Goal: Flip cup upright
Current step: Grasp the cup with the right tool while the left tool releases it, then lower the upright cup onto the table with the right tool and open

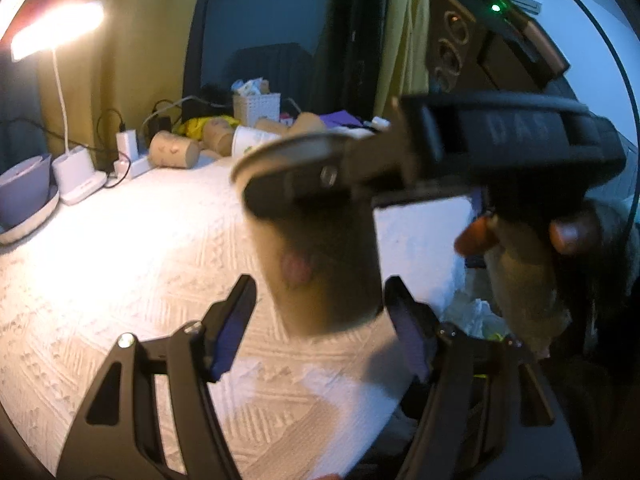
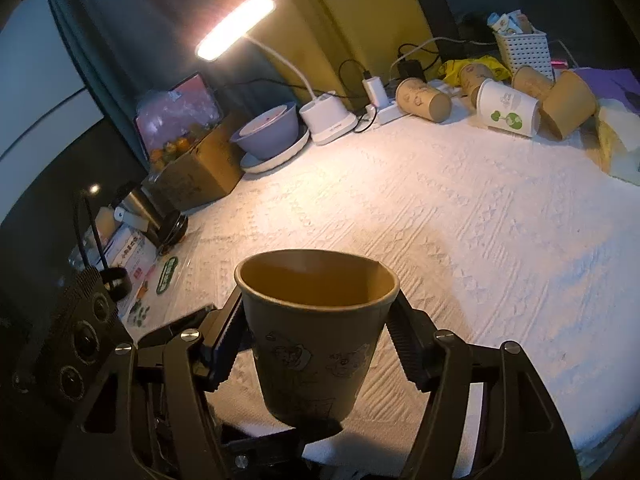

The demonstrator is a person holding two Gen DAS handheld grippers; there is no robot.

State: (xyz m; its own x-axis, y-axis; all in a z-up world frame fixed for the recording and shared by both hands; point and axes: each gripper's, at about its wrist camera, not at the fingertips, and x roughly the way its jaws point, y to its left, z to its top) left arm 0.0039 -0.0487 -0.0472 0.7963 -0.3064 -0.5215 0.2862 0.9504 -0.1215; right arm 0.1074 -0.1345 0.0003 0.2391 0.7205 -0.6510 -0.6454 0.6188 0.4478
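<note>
A brown paper cup (image 2: 316,336) with cartoon prints is upright, mouth up, between the fingers of my right gripper (image 2: 318,316), which is shut on it near the rim and holds it just above the white textured cloth (image 2: 460,220). In the left wrist view the same cup (image 1: 320,256) is blurred, with the right gripper's finger across its upper wall. My left gripper (image 1: 320,328) is open and empty, with its fingers on either side of the cup's base and apart from it.
Several paper cups (image 2: 424,98) lie on their sides at the far edge, one of them white (image 2: 508,108). A lit desk lamp (image 2: 328,116), a purple bowl on a plate (image 2: 268,132), a cardboard box (image 2: 192,168), chargers and a white basket (image 2: 524,50) line the back.
</note>
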